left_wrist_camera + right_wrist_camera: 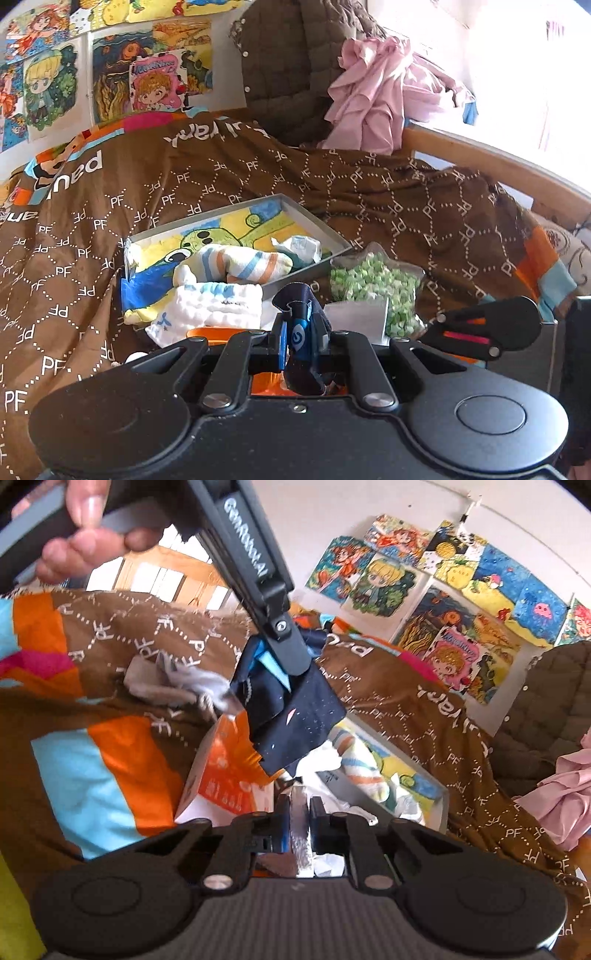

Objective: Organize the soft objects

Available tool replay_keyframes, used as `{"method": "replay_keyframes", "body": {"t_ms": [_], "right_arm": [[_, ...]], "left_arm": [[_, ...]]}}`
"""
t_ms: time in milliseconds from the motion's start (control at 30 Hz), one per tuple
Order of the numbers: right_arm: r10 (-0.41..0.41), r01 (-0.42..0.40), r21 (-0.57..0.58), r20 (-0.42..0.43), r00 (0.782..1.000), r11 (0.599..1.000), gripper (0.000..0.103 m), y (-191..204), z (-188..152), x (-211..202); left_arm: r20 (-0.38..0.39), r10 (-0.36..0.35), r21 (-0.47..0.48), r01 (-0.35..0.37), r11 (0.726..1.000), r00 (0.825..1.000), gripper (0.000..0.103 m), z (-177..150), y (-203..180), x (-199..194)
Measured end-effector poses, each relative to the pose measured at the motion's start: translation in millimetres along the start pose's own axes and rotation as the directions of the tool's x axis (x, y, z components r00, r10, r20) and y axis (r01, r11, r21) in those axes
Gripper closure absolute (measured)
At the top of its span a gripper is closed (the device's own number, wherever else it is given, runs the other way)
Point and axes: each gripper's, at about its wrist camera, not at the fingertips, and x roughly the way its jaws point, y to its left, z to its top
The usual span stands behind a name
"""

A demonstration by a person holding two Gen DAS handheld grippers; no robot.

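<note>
Dark blue cloth [295, 716] hangs from the left tongs [303, 332], whose two fingers are pressed tight on it. It is up in the air over the bed. The right tongs [300, 812] are squeezed together too, pinching a thin strip of shiny clear plastic [298, 830]. Just past the left tongs sits a grey box [314, 218] with a striped cloth [240, 262] inside and a white cloth [207, 306] hanging over its near edge. To their right lies a bag of green bits [373, 288]. Under it all is a brown blanket [406, 199]. An orange pack [225, 775] lies to the left of the right tongs.
</note>
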Motion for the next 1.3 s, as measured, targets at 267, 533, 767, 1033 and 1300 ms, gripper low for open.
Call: {"method": "replay_keyframes", "body": {"t_ms": [267,533,767,1033,1300], "right_arm": [[-0.025,-0.003,0.182,0.148,0.989,0.983,0.091,-27.4,6.4,-21.0],[-0.14,0.075,0.281,0.22,0.965,0.957,0.091,-60.4,10.9,-19.3],[-0.179,0.055,0.467,0.225,0.958,0.882,0.091,-114.4,13.1,21.1],[-0.185,-0.049,0.765,0.216,0.959,0.642,0.091,-200.3,-14.2,85.0],[-0.152,-0.069,0.889,0.154,0.976,0.453,0.091,-236.9,-49.3,133.5]], "left_arm": [[0.037,0.032,-0.043,-0.03,0.999,0.999,0.09,6.3,10.0,0.1],[0.082,0.055,-0.085,-0.048,0.995,0.995,0.09,16.4,24.0,4.8],[0.122,0.049,-0.1,-0.037,0.994,0.991,0.09,34.7,35.4,30.3],[0.172,0.038,-0.138,-0.014,0.99,0.984,0.09,66.4,58.8,94.0],[0.159,-0.007,-0.187,0.037,0.982,0.987,0.09,80.7,79.0,172.4]]}}
